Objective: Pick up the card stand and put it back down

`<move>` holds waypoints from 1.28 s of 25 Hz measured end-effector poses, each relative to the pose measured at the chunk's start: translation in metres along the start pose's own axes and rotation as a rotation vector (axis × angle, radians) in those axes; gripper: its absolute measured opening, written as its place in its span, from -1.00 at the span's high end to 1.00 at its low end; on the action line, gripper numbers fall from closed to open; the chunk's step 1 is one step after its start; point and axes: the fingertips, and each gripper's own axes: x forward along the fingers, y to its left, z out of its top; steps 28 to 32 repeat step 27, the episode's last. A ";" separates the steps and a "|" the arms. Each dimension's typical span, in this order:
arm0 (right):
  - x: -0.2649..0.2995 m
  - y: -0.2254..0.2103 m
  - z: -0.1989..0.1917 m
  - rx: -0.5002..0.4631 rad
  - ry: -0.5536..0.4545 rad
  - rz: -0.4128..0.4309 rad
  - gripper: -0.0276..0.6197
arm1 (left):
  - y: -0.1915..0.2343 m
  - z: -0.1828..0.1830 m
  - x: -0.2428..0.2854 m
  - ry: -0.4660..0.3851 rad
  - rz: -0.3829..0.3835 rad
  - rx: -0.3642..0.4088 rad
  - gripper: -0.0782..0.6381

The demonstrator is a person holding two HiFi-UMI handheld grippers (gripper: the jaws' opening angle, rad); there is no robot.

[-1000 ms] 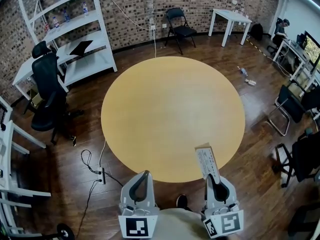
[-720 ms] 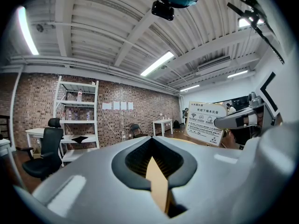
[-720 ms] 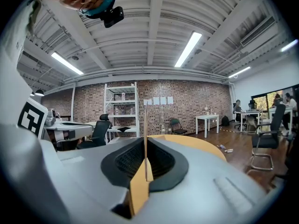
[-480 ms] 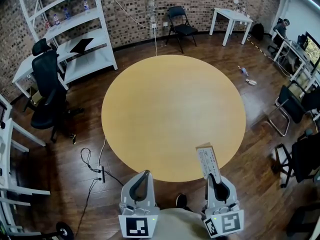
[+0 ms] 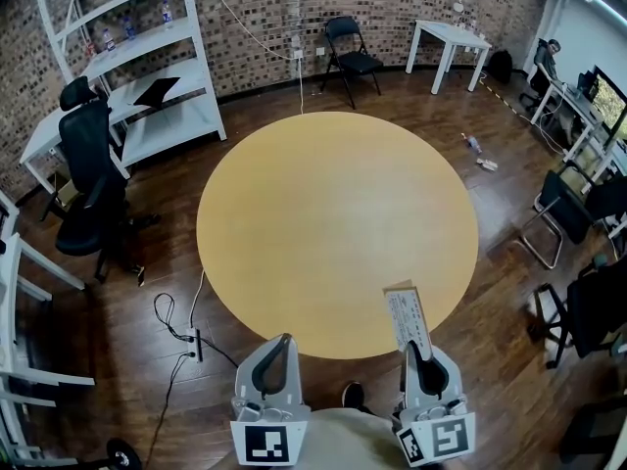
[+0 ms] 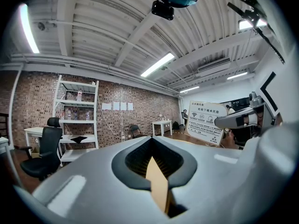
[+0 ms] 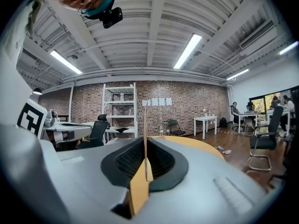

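Note:
The card stand (image 5: 406, 317), a white printed card, sticks up and forward from my right gripper (image 5: 415, 349), which is shut on its lower end, over the near right edge of the round wooden table (image 5: 333, 213). In the right gripper view the card stand (image 7: 145, 139) shows edge-on as a thin line pinched between the black pads. My left gripper (image 5: 281, 346) hangs beside it at the table's near edge, shut with nothing in it. From the left gripper view the card stand (image 6: 204, 123) faces me at the right, printed side showing.
A black office chair (image 5: 88, 184) and white shelves (image 5: 147, 57) stand at the left. A folding chair (image 5: 351, 52) and a small white table (image 5: 449, 37) are at the back. More chairs (image 5: 563, 213) crowd the right. Cables (image 5: 181, 321) lie on the floor.
Only the head view has shifted slightly. Both grippers and the card stand keep their places.

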 end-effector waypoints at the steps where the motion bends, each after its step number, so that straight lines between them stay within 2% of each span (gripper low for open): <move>1: 0.000 0.000 0.000 0.000 0.001 0.000 0.87 | 0.000 0.001 0.000 -0.003 -0.002 0.001 0.76; 32: 0.001 0.002 -0.002 0.002 0.013 -0.014 0.87 | 0.002 -0.002 0.001 0.006 -0.016 0.000 0.76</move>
